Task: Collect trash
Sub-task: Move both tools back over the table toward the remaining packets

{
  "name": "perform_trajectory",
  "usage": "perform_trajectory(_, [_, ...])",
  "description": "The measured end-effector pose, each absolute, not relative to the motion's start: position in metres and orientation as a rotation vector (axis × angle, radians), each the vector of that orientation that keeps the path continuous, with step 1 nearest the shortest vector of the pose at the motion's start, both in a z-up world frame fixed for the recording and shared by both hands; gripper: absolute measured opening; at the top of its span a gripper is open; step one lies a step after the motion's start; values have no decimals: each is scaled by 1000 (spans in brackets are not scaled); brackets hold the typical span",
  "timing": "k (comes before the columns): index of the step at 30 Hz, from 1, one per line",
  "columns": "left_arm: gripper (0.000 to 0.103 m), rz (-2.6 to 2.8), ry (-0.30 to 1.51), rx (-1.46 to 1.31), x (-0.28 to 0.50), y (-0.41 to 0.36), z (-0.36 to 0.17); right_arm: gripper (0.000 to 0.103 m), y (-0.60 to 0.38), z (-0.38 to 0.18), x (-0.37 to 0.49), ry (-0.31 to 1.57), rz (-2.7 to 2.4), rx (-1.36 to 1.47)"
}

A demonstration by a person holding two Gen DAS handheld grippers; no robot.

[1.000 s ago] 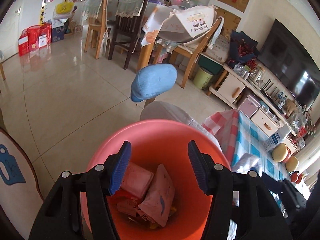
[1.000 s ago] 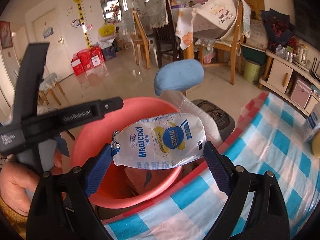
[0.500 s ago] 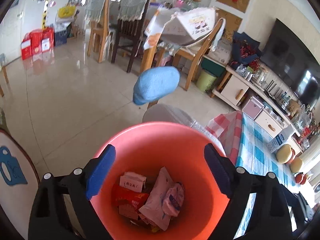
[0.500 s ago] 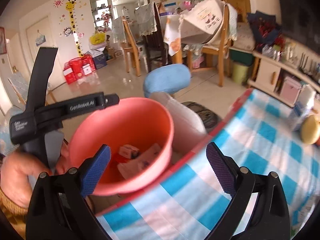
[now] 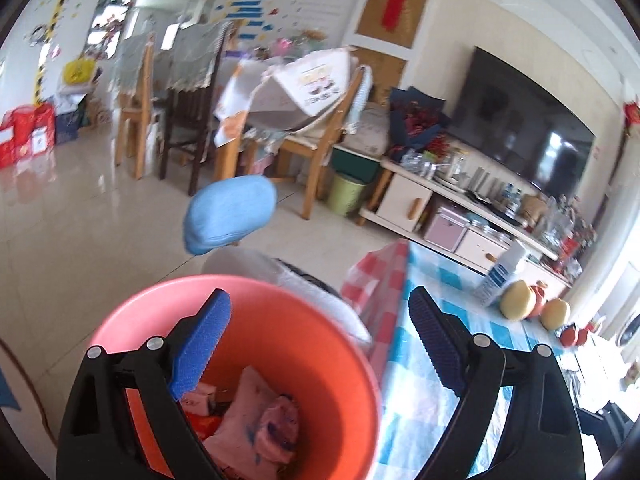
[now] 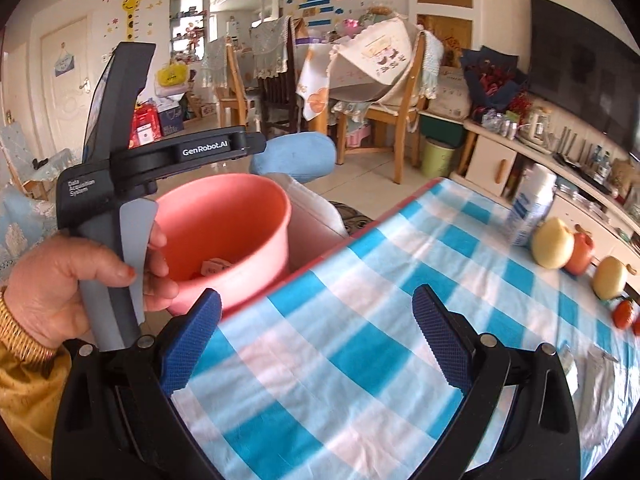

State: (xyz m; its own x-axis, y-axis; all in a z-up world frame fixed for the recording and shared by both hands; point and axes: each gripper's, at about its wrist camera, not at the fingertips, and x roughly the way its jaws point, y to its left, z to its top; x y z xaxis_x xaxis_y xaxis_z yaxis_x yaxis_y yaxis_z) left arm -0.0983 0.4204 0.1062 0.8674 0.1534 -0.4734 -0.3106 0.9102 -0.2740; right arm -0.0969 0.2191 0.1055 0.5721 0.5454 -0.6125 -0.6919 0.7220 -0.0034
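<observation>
With the milk pouch released into the pink bin (image 6: pixel 240 216), the right gripper (image 6: pixel 316 332) is now wide and empty over the worktop (image 6: pixel 400 300), and the left gripper (image 5: pixel 320 336) has also spread wide above the bin.

Smooth matt plastic bucket (image 5: pixel 328 364); crinkled glossy wrappers (image 5: pixel 256 428) inside. Soft checked cloth on tabletop (image 6: pixel 360 360). Ribbed rubbery pads (image 6: pixel 440 344). Glossy tiled floor (image 5: pixel 80 240).

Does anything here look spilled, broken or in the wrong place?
Nothing stands out. The wrappers lie inside the pink bucket, which sits upright beside the checked tablecloth. The spray can leans only from the fisheye lens, I think. Both grippers, left and right, are open and hold nothing.
</observation>
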Motion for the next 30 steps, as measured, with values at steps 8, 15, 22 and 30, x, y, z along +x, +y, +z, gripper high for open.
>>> perform_trajectory(8, [90, 226, 497, -287, -86, 382, 107, 97, 172, 108, -107, 607, 653, -209])
perform_trajectory(15, [90, 180, 486, -257, -89, 352, 111, 97, 138, 115, -110, 589, 610, -162])
perform_trajectory(22, [90, 150, 462, -195, -89, 316, 115, 97, 108, 126, -112, 558, 581, -118])
perform_trajectory(30, [90, 126, 488, -133, -85, 273, 111, 97, 81, 131, -113, 547, 552, -99])
